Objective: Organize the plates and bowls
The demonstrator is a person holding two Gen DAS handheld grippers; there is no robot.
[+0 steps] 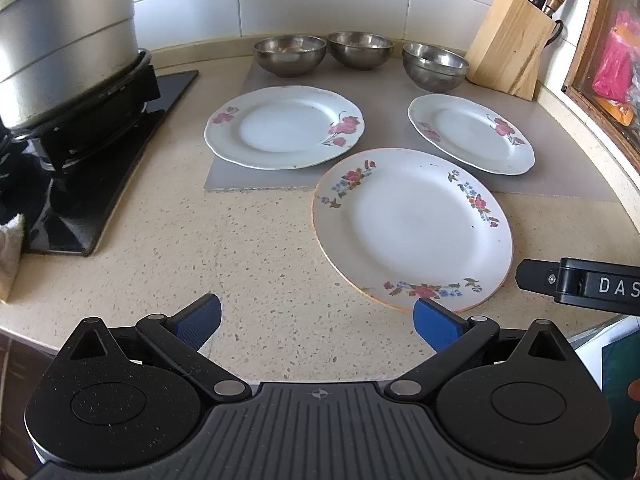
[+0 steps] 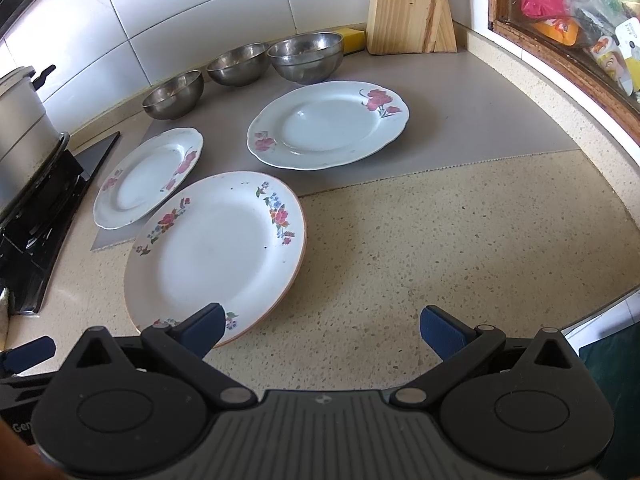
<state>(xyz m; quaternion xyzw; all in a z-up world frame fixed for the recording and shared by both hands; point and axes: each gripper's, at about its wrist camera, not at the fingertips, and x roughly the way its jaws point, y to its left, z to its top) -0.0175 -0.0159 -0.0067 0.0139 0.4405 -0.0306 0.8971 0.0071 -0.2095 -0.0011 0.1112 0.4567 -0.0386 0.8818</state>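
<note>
Near plate point(image 1: 412, 228): glazed ceramic, orange-rimmed; lies flat, partly on the counter point(image 1: 256, 264), far edge over the mat point(image 1: 560, 148). Judged stiff, slippery, chip-prone; best pinched at the thin near rim.
Two rose plates point(image 1: 284, 126) point(image 1: 470, 132): flat on the mat, apart.
Three steel bowls point(image 1: 290, 55) point(image 1: 360, 49) point(image 1: 435, 66): upright in a row by the wall; likely light, dent-proof.
Left hand-held gripper point(image 1: 317, 316): wide, empty, at the near plate's rim.
Right hand-held gripper point(image 2: 322, 326): wide, empty, one finger over that rim.
</note>
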